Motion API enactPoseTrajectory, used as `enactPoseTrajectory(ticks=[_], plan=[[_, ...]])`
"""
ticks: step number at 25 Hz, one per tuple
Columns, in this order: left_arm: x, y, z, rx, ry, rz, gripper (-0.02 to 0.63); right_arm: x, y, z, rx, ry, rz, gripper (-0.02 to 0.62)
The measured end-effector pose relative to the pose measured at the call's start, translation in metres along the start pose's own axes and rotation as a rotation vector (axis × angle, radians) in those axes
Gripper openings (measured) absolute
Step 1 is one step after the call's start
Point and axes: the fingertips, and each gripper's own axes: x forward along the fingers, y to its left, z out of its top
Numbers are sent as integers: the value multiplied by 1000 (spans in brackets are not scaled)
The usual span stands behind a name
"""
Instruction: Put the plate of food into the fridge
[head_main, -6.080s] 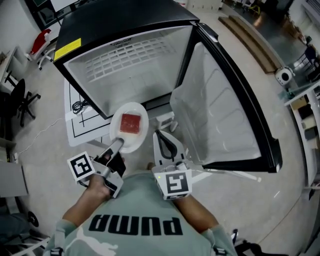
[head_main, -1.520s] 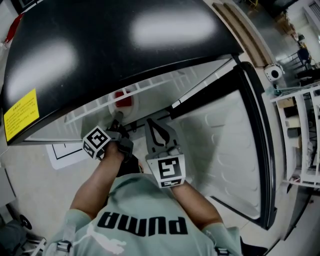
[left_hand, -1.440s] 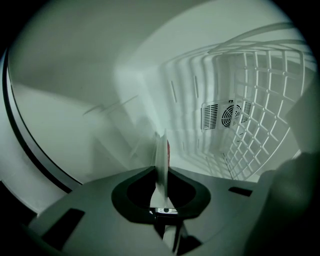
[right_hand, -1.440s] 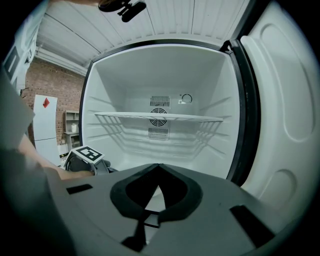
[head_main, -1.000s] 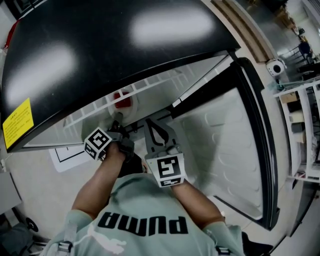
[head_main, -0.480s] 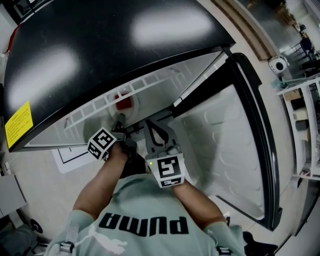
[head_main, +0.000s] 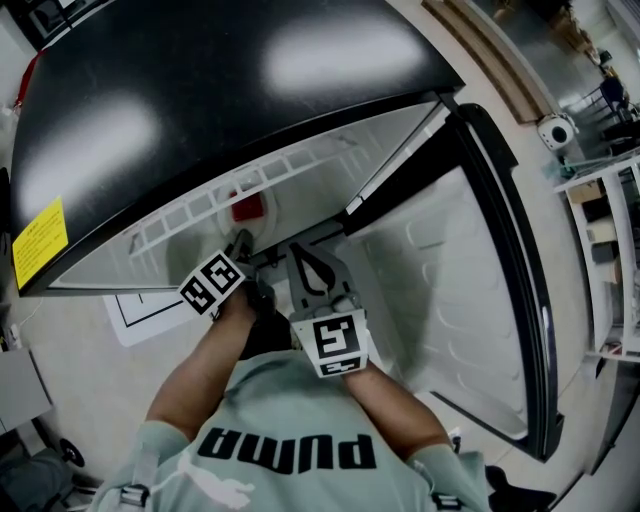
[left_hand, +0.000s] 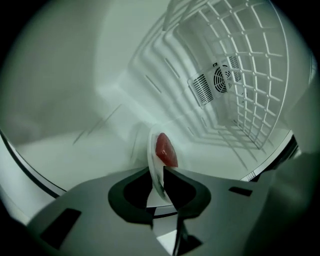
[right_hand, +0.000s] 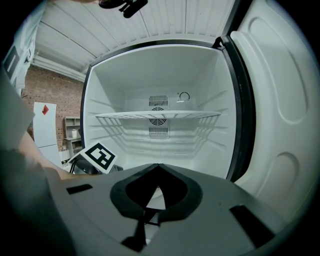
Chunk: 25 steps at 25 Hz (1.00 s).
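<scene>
My left gripper (head_main: 241, 240) reaches into the open fridge (head_main: 200, 90), shut on the rim of a white plate (left_hand: 152, 146). The plate carries a red block of food (left_hand: 165, 151) (head_main: 245, 207). In the left gripper view (left_hand: 159, 172) the plate appears edge-on between the jaws, below the wire shelf (left_hand: 245, 85) and over the white fridge floor. I cannot tell whether it touches the floor. My right gripper (head_main: 298, 250) (right_hand: 159, 166) hovers just outside the fridge opening, to the right of the left one, shut with nothing in it.
The fridge door (head_main: 450, 300) stands wide open at the right. A wire shelf (right_hand: 157, 115) spans the middle of the fridge, with a fan vent (right_hand: 158, 112) on the back wall. The left gripper's marker cube (right_hand: 100, 156) shows in the right gripper view.
The plate has gone from in front of the fridge into it, under the shelf. Over the last second the left gripper rolled, its marker cube turning; the right gripper stayed put.
</scene>
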Motion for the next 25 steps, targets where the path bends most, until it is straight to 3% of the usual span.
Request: enactPoseTrajectory(ticks=[17,25], plan=[[-2,6,1,412,25,151,107,-7,-2,0,30,-20,0,5],[-7,8,4,475,6,157,123,-5,-4,-4,41,-9,2,5]])
